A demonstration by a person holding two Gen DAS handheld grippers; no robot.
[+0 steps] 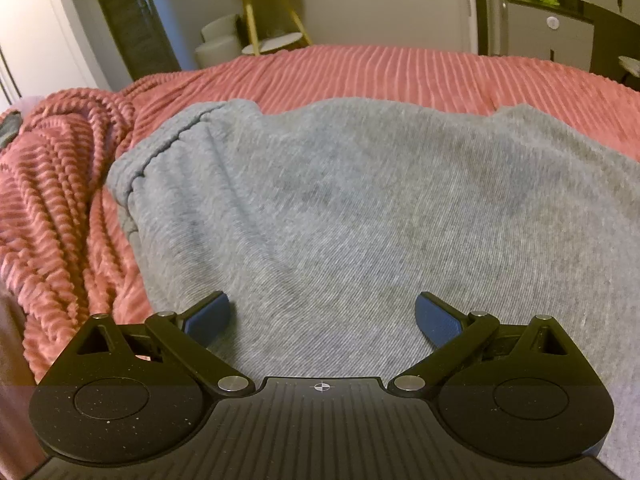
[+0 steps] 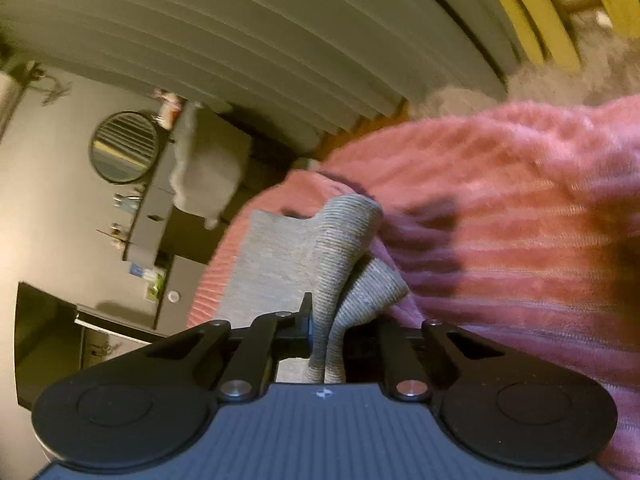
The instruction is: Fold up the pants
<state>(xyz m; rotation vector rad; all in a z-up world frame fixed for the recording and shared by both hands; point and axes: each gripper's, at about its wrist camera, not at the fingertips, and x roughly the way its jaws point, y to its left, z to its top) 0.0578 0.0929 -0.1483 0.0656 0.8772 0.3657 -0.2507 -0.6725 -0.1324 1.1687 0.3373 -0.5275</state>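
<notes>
Bedroom, pink blanket (image 1: 400,76) on bed | grey pants (image 1: 340,208) spread flat on it | left gripper (image 1: 322,316) held wide open above them | right gripper (image 2: 326,320) pinched on ribbed cuffs (image 2: 348,240) | step: legs being folded over | next: cuffs to be carried across.

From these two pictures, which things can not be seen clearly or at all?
- Left wrist view: the near edge of the gray pants is hidden behind the open left tool; the right part is cut off by the frame.
- Right wrist view: the right-hand finger of the right tool is hidden behind the ribbed cuffs it clamps.
- Right wrist view: the pink blanket is blurred, and small items on the dresser are too small to name.
</notes>
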